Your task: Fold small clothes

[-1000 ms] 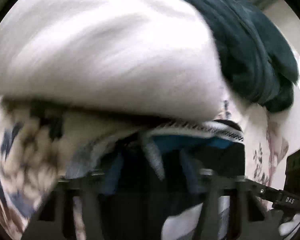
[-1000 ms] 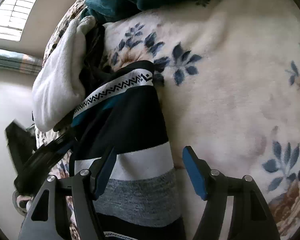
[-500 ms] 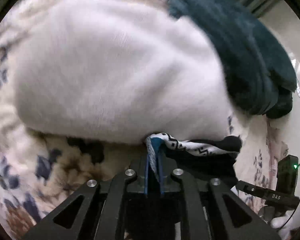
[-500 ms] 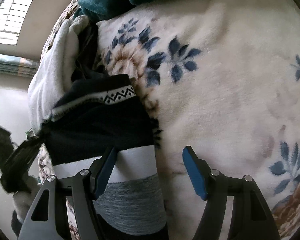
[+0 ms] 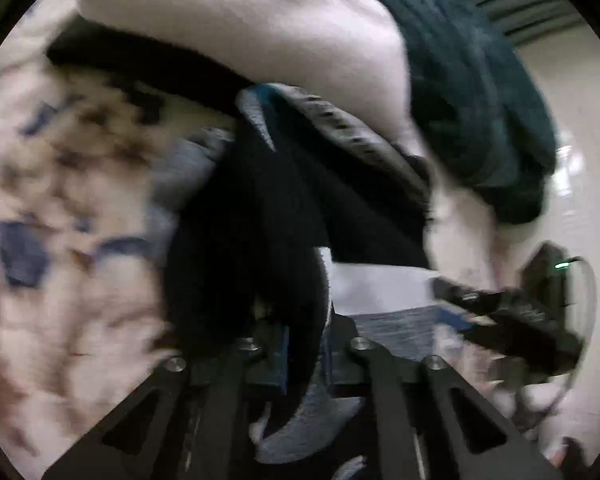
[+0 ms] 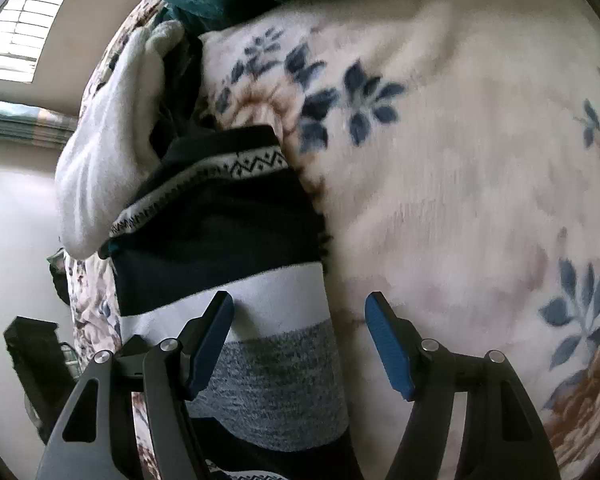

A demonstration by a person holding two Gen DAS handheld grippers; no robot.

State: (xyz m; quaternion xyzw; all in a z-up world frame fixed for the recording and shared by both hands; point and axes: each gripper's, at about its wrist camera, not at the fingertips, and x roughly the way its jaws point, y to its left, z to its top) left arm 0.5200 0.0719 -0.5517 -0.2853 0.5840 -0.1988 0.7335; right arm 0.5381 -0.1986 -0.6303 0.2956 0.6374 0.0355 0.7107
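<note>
Cream floral fleece blanket (image 6: 460,160) underneath. Left gripper (image 5: 304,360) pinching black-white-grey striped knit garment (image 6: 236,248); right gripper (image 6: 300,344) spread above its grey band.

The left gripper (image 5: 304,356), clamped on the striped sock (image 5: 268,216), is pulling back from the white garment (image 5: 240,20), so far more of the black fabric is now filling the centre of its frame. In the right wrist view the sock's zigzag band (image 6: 204,184) is shifting right and bunching, with the fold doubling toward the floral blanket (image 6: 460,160).
</note>
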